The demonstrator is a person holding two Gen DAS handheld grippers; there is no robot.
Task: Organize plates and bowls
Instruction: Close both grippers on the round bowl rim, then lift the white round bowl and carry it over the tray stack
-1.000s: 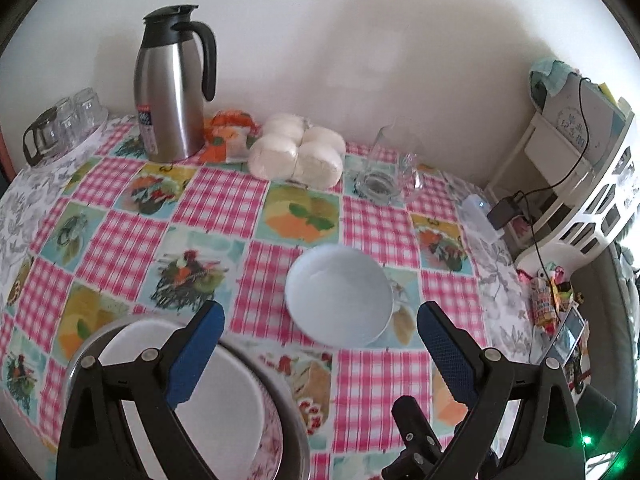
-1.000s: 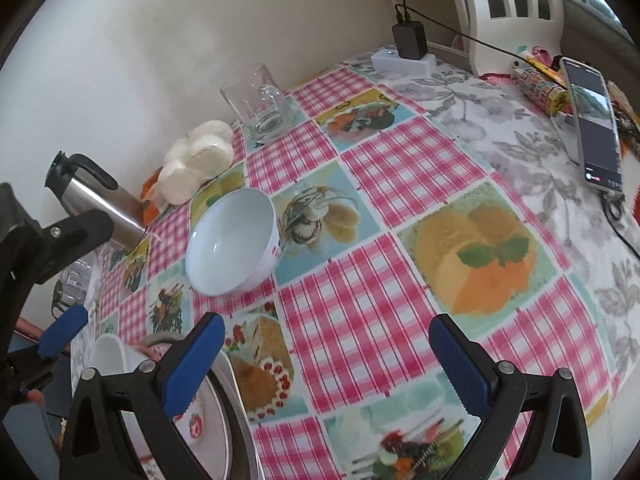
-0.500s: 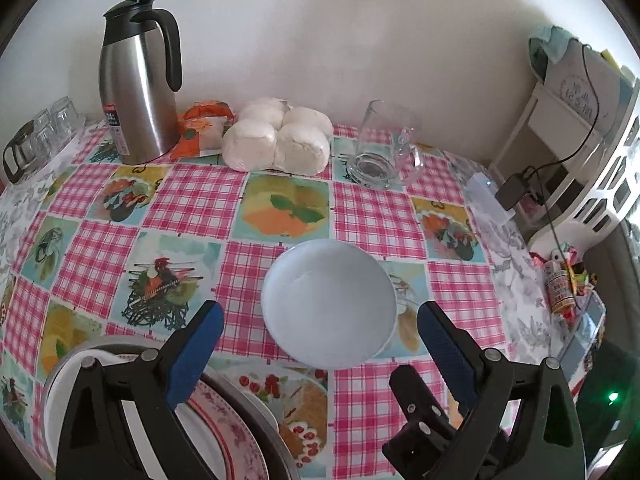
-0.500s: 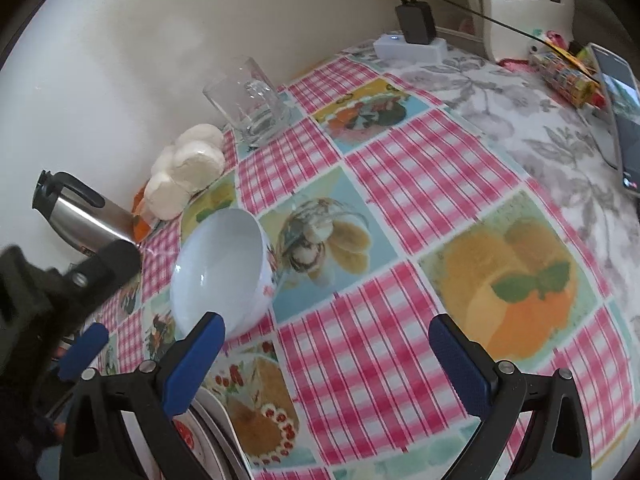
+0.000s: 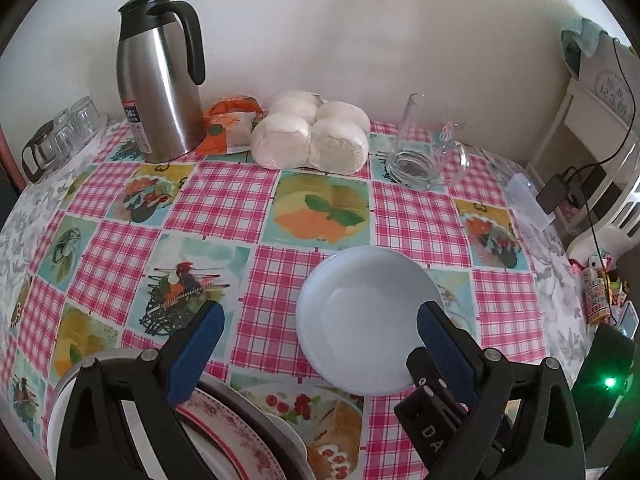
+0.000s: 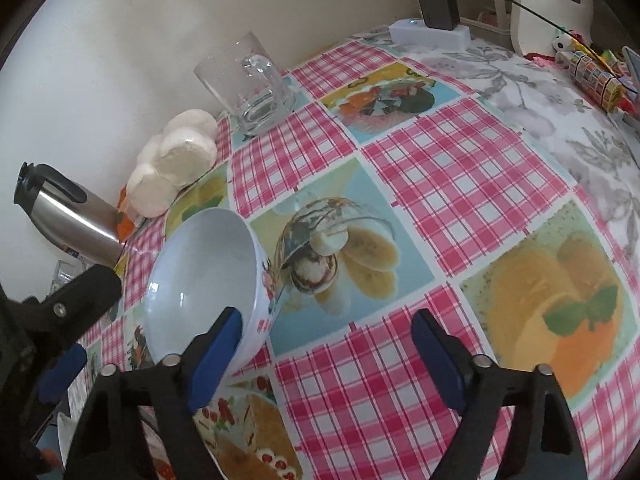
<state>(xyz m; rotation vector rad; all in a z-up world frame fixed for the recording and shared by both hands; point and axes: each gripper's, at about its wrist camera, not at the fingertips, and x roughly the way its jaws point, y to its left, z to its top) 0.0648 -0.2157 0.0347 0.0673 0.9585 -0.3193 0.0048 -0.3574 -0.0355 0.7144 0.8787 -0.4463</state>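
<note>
- The white bowl (image 5: 370,320) is sitting upright on the checked cloth of the bench (image 5: 224,208), in front of the buns (image 5: 312,136) and the glass mug (image 5: 428,148).
- The right hand-held gripper (image 6: 326,354) is closing in on it: spread wide, its left finger is now sitting at the bowl's near rim, where half a second ago the bowl lay well ahead of the fingers.
- That suggests a grasp of the rim is about to be made, though nothing is pinched yet.
- The left hand-held gripper (image 5: 318,338) is also spread, framing the bowl from above and holding nothing.
- The stacked plates (image 5: 224,436) are lying at the near left edge; compared with a second ago, less of them is showing in the left wrist view.
- The steel carafe (image 5: 160,80) is standing at the back left.
</note>
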